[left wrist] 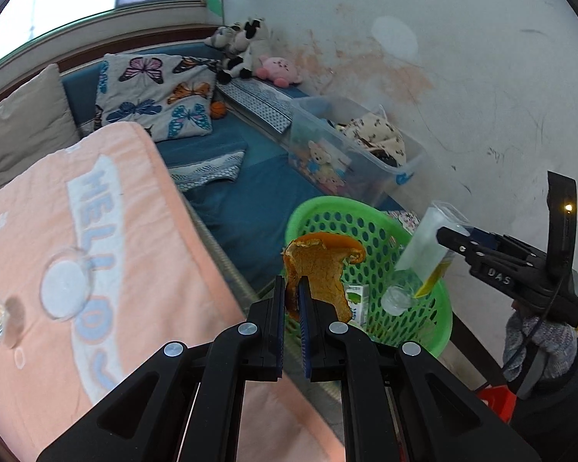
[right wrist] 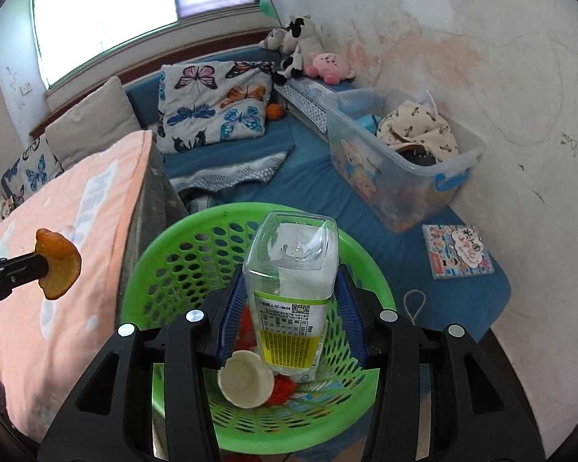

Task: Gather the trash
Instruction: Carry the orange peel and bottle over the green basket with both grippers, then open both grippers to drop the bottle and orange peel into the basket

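Landmark: green basket [right wrist: 165,265], perforated plastic, standing on the blue mat beside the peach blanket [left wrist: 77,231]

Left gripper [left wrist: 292,304]: jaws nearly closed, pinching an orange peel [left wrist: 320,273]. Peel sticks up from the fingertips just at the basket's near rim, on the blanket side; in the right wrist view it sits outside the rim

Right gripper [right wrist: 289,308]: jaws partway apart, blue pads clamped on both sides of a clear plastic bottle [right wrist: 293,285] with a yellow-green label. Bottle is tilted, base up, over the basket's opening

Inside the basket: a white paper cup [right wrist: 244,383] on its side, something red under it, a small carton [left wrist: 356,300]

Clear storage bin [right wrist: 404,161] lies beyond the basket by the wall
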The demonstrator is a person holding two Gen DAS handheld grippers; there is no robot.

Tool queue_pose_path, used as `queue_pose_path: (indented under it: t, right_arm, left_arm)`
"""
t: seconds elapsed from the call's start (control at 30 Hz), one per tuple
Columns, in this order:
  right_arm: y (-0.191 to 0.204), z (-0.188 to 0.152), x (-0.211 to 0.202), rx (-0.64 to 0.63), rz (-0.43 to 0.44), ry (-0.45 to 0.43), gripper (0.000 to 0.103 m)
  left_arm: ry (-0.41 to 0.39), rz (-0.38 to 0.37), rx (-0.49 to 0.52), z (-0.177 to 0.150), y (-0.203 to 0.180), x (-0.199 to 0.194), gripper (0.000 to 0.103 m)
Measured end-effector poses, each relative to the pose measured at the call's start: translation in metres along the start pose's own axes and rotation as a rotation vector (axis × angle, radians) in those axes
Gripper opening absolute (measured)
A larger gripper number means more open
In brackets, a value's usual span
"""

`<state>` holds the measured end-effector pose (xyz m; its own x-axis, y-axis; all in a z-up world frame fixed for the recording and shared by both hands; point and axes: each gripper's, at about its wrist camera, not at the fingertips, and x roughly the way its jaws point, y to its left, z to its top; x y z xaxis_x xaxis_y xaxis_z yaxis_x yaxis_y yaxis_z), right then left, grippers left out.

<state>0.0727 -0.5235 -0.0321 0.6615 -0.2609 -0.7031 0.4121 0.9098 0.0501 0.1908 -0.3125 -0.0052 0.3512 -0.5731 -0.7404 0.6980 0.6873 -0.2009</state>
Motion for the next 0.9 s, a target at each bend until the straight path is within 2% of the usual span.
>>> queue_pose_path:
  t: [0.23, 0.33, 0.43, 0.73, 0.9]
  right_arm:
    - [-0.012, -0.006, 0.007, 0.023, 0.013, 0.016, 0.048]
    - [-0.016, -0.008, 0.004, 0.032, 0.019, 0.011, 0.053]
    - [-0.018, -0.008, -0.001, 0.034, 0.023, 0.002, 0.054]
    - [-0.022, -0.014, -0.007, 0.049, 0.043, -0.004, 0.058]
    - [-0.024, -0.015, -0.01, 0.061, 0.055, -0.005, 0.059]
  left_arm:
    - [0.035, -0.027, 0.025, 0.009, -0.026, 0.025, 0.007]
    - [0.052, -0.032, 0.042, 0.011, -0.037, 0.036, 0.007]
    - [0.074, -0.033, 0.047, 0.012, -0.045, 0.047, 0.007]
    - [0.123, -0.033, 0.059, 0.007, -0.058, 0.073, 0.007]
    - [0.134, -0.028, 0.056, 0.004, -0.059, 0.078, 0.011]
